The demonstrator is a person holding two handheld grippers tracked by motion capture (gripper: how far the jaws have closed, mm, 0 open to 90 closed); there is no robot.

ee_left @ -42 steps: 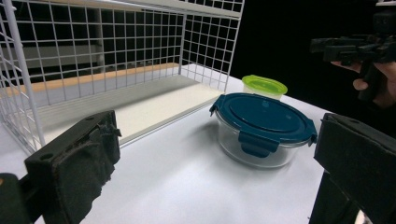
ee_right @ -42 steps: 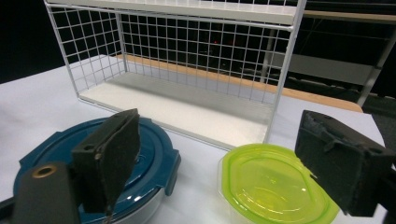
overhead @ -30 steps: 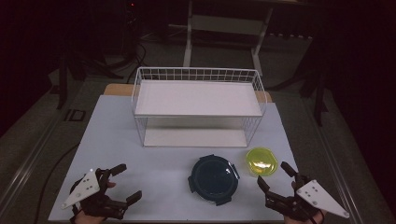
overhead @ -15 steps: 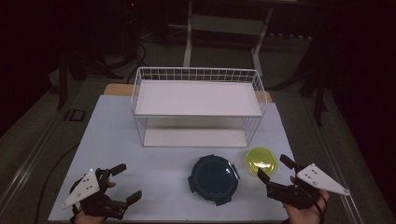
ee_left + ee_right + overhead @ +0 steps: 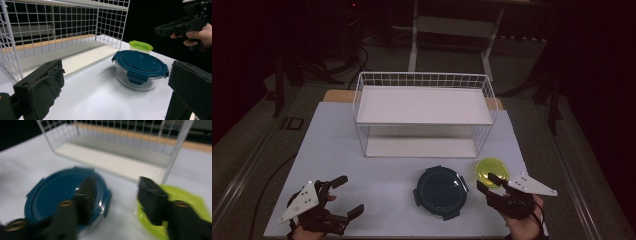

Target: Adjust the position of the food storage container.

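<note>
A round glass container with a dark blue clip lid (image 5: 441,191) stands near the table's front, right of centre. Just right of it and a little farther back sits a small tub with a yellow-green lid (image 5: 492,169). My right gripper (image 5: 485,181) hovers over the gap between the two, its tips at the green tub's near edge. Its jaws have just been closing; they stand partly apart with only bare table between them (image 5: 116,183). My left gripper (image 5: 350,195) rests at the front left, open and holding nothing, pointing toward the blue container (image 5: 140,67).
A white wire rack (image 5: 424,112) with two shelves stands across the middle of the white table (image 5: 337,150), just behind the containers. A wooden strip edges the table behind it. The floor around is dark, with cables.
My right gripper has moved left to the gap between the two containers, and its jaws have narrowed. The left gripper has stayed put.
</note>
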